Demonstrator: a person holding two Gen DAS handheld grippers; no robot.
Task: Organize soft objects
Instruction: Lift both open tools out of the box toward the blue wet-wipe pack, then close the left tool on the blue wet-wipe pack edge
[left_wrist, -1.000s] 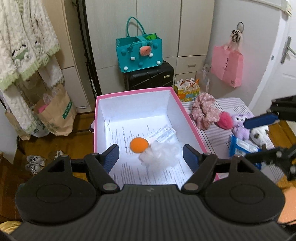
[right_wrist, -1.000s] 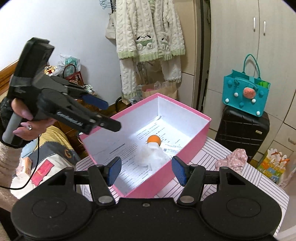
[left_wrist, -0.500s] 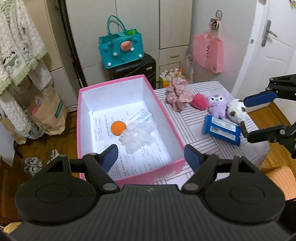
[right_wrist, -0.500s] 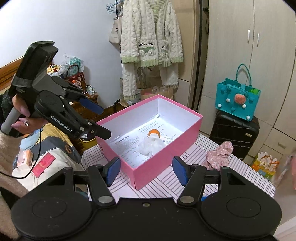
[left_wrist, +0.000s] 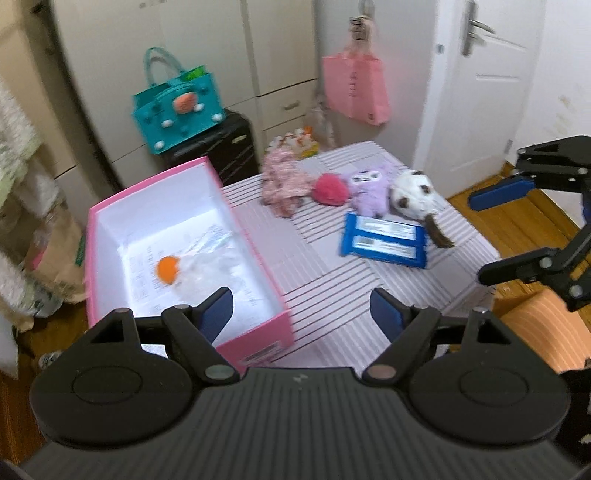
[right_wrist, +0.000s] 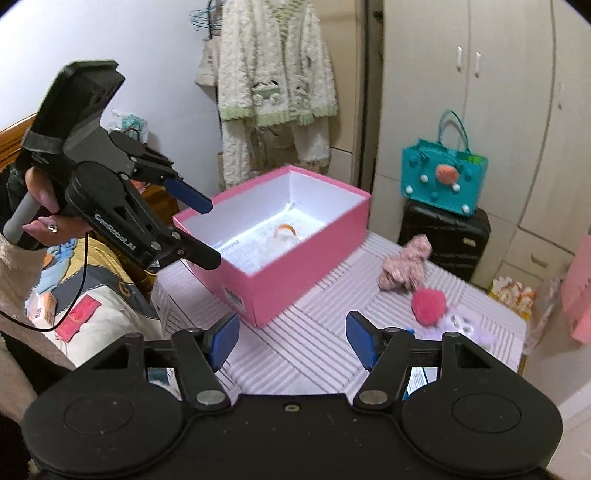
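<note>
A pink box (left_wrist: 255, 258) stands on the striped table (left_wrist: 325, 295), holding an orange ball (left_wrist: 168, 269) and a white mesh puff (left_wrist: 210, 267). Right of it lie a floral scrunchie (left_wrist: 284, 181), a red pompom (left_wrist: 330, 188), a purple plush (left_wrist: 369, 188), a white-and-brown plush (left_wrist: 413, 192) and a blue pack (left_wrist: 384, 240). My left gripper (left_wrist: 301, 312) hovers over the box's near right corner, jaws opening, nothing between them. My right gripper (right_wrist: 292, 339) is open and empty above the table, between the box (right_wrist: 295, 266) and the pompom (right_wrist: 428, 301).
A teal bag (left_wrist: 177, 107) sits on a black suitcase (left_wrist: 218, 147) behind the table. A pink bag (left_wrist: 356, 88) hangs by the white door (left_wrist: 480, 92). A cardigan (right_wrist: 273, 85) hangs at the wardrobe. A bed (right_wrist: 92, 295) lies left of the table.
Both grippers have drawn back from the box and slid right along the table. The toys and blue pack now fill the left wrist view. The left jaws stand slightly wider.
</note>
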